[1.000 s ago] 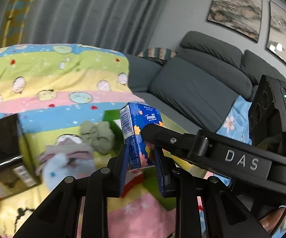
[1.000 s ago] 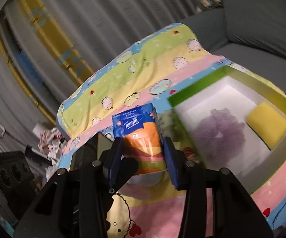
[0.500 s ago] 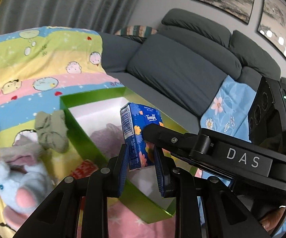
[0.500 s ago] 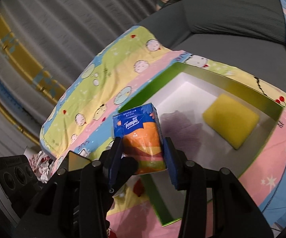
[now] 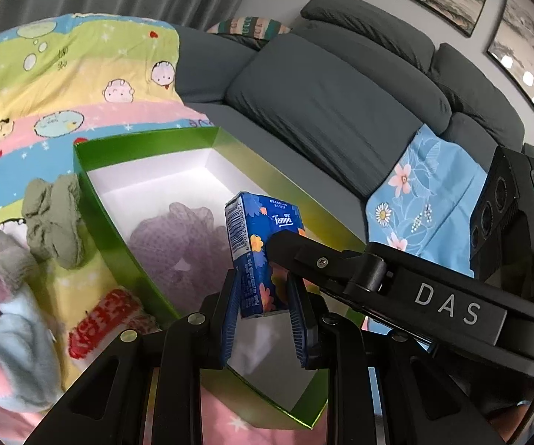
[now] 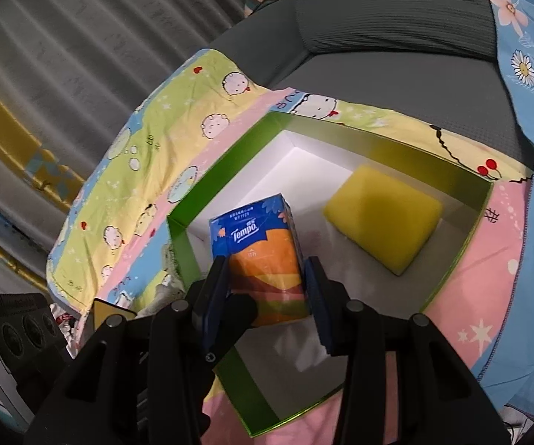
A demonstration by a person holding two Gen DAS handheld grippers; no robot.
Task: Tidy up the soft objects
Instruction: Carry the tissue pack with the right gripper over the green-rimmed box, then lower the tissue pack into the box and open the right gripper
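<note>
A blue and orange Tempo tissue pack is held above a green box with a white inside. My left gripper is shut on the pack's narrow sides. My right gripper is shut on its wide faces, and one of its fingers crosses in from the right in the left wrist view. In the box lie a purple mesh puff and a yellow sponge.
The box rests on a cartoon-print blanket over a grey sofa. Left of the box lie a grey-green cloth, a blue and grey plush toy and a red and white item. A blue floral cloth drapes the sofa.
Both grippers have carried the tissue pack from over the blanket and toys to above the green box, tipping downward. The grip on the pack is the same.
</note>
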